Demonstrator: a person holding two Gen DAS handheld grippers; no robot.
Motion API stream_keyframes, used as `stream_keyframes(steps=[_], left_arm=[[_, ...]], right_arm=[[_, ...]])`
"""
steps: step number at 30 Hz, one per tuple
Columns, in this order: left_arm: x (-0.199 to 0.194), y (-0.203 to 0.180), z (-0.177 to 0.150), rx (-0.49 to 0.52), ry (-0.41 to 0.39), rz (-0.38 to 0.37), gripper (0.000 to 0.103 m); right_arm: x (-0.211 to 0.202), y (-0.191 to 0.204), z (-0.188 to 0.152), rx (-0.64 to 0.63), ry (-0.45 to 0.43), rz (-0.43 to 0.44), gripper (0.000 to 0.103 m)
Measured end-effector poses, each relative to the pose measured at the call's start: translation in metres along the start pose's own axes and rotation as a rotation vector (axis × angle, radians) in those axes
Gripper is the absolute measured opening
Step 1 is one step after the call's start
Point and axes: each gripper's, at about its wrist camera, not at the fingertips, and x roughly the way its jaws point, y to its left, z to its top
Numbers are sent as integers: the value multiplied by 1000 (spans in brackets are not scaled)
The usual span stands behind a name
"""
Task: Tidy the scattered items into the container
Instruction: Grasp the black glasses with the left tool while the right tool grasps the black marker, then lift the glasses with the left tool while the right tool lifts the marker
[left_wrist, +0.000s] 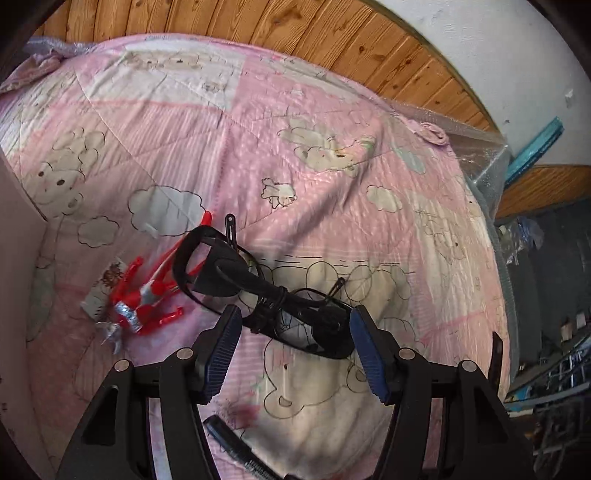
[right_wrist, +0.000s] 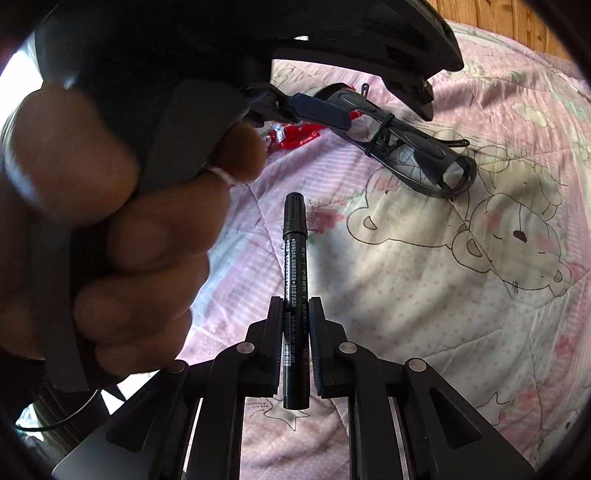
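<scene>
Black glasses (left_wrist: 273, 295) with folded arms lie on the pink quilt (left_wrist: 295, 166). My left gripper (left_wrist: 295, 317) is open, its blue pads (left_wrist: 221, 354) on either side of the near lens, just above it. A red and silver toy figure (left_wrist: 147, 291) lies to the left beside a small printed card (left_wrist: 103, 288). In the right wrist view my right gripper (right_wrist: 294, 302) is shut on a black marker (right_wrist: 293, 251) that points away from me. The glasses (right_wrist: 413, 147) and the toy figure (right_wrist: 295, 136) lie beyond it. No container is clearly in view.
Two black hair clips (left_wrist: 231, 230) (left_wrist: 338, 286) lie by the glasses. A hand (right_wrist: 110, 221) holding the left gripper fills the left of the right wrist view. A pale flat wall (left_wrist: 18, 277) stands at the quilt's left edge. A wooden panel (left_wrist: 258, 26) runs behind the bed.
</scene>
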Motion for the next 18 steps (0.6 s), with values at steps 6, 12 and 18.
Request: stream_keyframes(steps=[6,12,18], left_arm=[[31,-8,23,57,32,59,21],[10,1,15,128,26,49,17],[-11,19,-3,123,-13,82,16]], right_arm=[[-3,-29,-2,139,8,49,14],[-18,-44,1,199,-47,68,18],[-16,-49,1,213,-55,89,18]])
